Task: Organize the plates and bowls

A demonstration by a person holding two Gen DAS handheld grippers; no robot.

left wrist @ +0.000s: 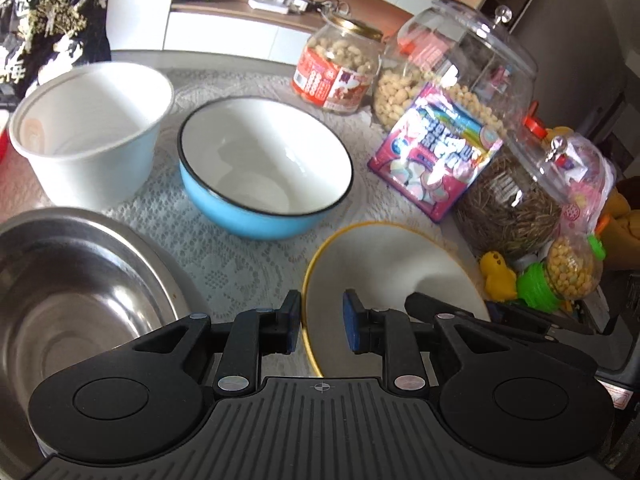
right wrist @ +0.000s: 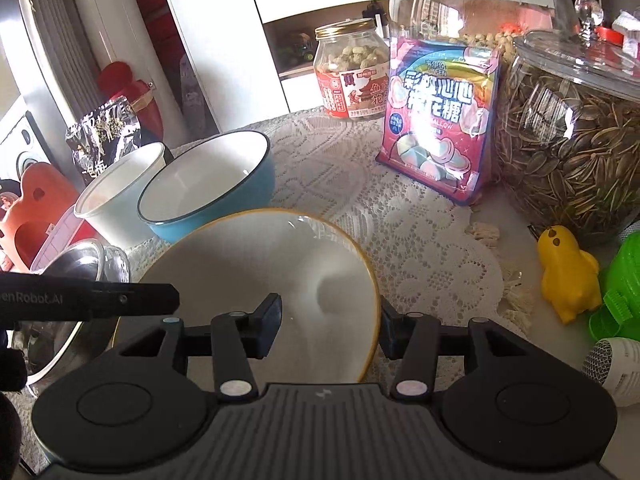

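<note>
With the jaws of both the left gripper (left wrist: 320, 322) and right gripper (right wrist: 329, 330) spread wide astride opposite rim edges of the yellow-rimmed plate (right wrist: 256, 276), pickup is judged in hand; closure on the rim is required next.

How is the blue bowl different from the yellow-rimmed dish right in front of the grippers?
The blue bowl is deep, with steep sides and a dark rim; the yellow-rimmed dish is wide and shallow, edged in yellow. The bowl is blue outside, while the dish shows only white. The bowl stands untouched farther back; the dish has the left gripper and the right gripper straddling opposite edges, jaws open. Both are white inside and empty.
</note>
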